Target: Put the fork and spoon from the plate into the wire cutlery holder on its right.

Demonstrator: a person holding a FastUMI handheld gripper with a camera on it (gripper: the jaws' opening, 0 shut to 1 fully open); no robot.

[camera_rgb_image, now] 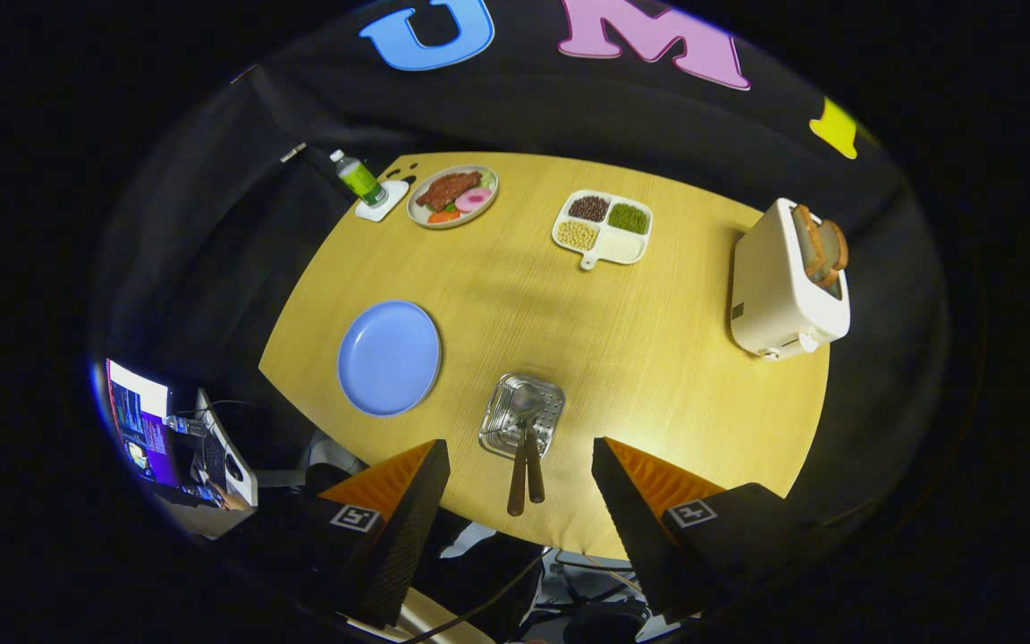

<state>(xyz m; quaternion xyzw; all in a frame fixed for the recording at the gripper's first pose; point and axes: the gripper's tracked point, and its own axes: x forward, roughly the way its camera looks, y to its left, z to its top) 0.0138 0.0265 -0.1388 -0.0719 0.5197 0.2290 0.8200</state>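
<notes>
Gripper view, taken high over a round wooden table [622, 340]; the hand-held gripper [519, 487] hangs with its 2 fingers spread wide and nothing between them, held well above the tabletop. Just ahead of the fingertips, in the gap between them, stands the wire cutlery holder [522, 413]; 2 brown-handled utensils [524, 470] already sit in it, handles pointing back toward the gripper and heads resting in the basket; one head reads as a spoon bowl, the other is too small to tell, so fork and spoon are judged as delivered. Ahead and to the left of the left finger lies the blue plate [388, 358], bare; this agrees with a task near its end. Far beyond the fingers are a plate of food [452, 196], a green bottle [358, 177] on a coaster, and a divided dish of beans [603, 227]; beyond the right finger stands a white toaster [783, 286] holding bread slices.
</notes>
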